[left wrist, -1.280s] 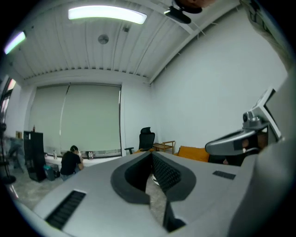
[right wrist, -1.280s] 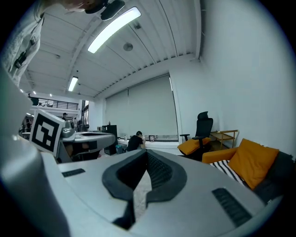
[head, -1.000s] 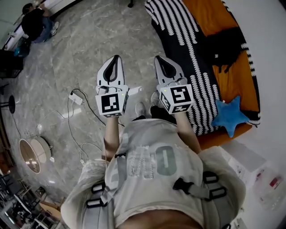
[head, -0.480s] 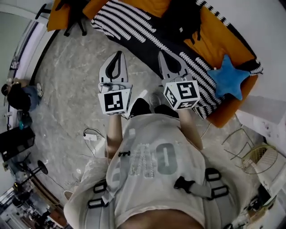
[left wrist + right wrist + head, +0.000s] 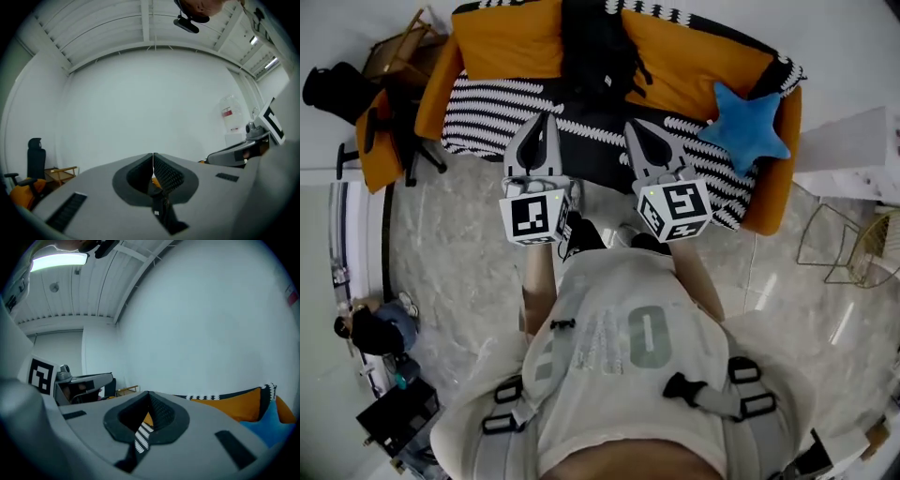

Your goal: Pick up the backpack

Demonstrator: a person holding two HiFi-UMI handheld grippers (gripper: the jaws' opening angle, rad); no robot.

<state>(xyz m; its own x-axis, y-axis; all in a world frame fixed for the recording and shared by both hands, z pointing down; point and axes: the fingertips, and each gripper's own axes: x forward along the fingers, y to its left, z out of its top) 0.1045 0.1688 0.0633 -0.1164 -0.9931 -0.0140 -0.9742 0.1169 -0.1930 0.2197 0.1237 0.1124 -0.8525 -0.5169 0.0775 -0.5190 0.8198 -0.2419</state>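
A black backpack [image 5: 598,52] lies on the orange sofa [image 5: 502,42], against the backrest at its middle. My left gripper [image 5: 546,120] and right gripper [image 5: 631,124] are held side by side in front of me. Both point level toward the sofa, just short of the backpack, and touch nothing. Each gripper is shut with nothing between its jaws. In the left gripper view my shut gripper [image 5: 153,154] faces a white wall. In the right gripper view my shut gripper [image 5: 149,393] shows the sofa [image 5: 234,404] beyond it.
A black-and-white striped blanket [image 5: 487,117] covers the sofa seat. A blue star cushion [image 5: 742,127] lies at its right end. A black office chair [image 5: 370,117] stands left of the sofa, wire baskets [image 5: 848,239] to the right. A person [image 5: 375,328] crouches at far left.
The view has swung round, so the sofa now lies straight ahead instead of off to the right. Both grippers stayed shut and side by side, and now point at the backpack.
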